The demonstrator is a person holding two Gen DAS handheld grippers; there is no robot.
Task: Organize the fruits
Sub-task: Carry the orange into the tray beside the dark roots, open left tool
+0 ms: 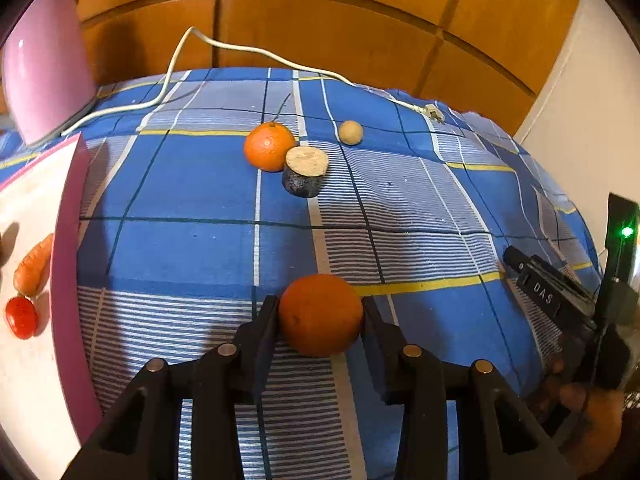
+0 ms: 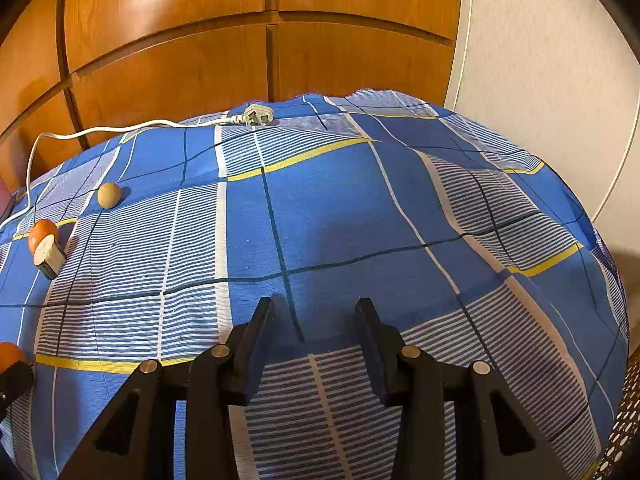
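Observation:
My left gripper [image 1: 319, 305] is shut on an orange [image 1: 320, 316], held just above the blue checked cloth [image 1: 180, 248]; that orange also shows at the left edge of the right wrist view [image 2: 10, 354]. Farther back lie a second orange [image 1: 269, 146] with a stem, a cut dark-skinned piece [image 1: 306, 172] touching it, and a small tan round fruit [image 1: 351, 132]. At the left, a white tray with a pink rim [image 1: 68, 240] holds a carrot [image 1: 34, 266] and a small red fruit [image 1: 22, 317]. My right gripper [image 2: 315, 306] stands open over bare cloth, with nothing between its fingers.
A pink kettle [image 1: 48, 68] stands at the back left, and its white cord [image 1: 172, 60] runs across the cloth to a loose plug [image 2: 258, 115]. Wooden cabinet doors [image 2: 180, 60] close off the far side. A white wall [image 2: 540, 80] is on the right.

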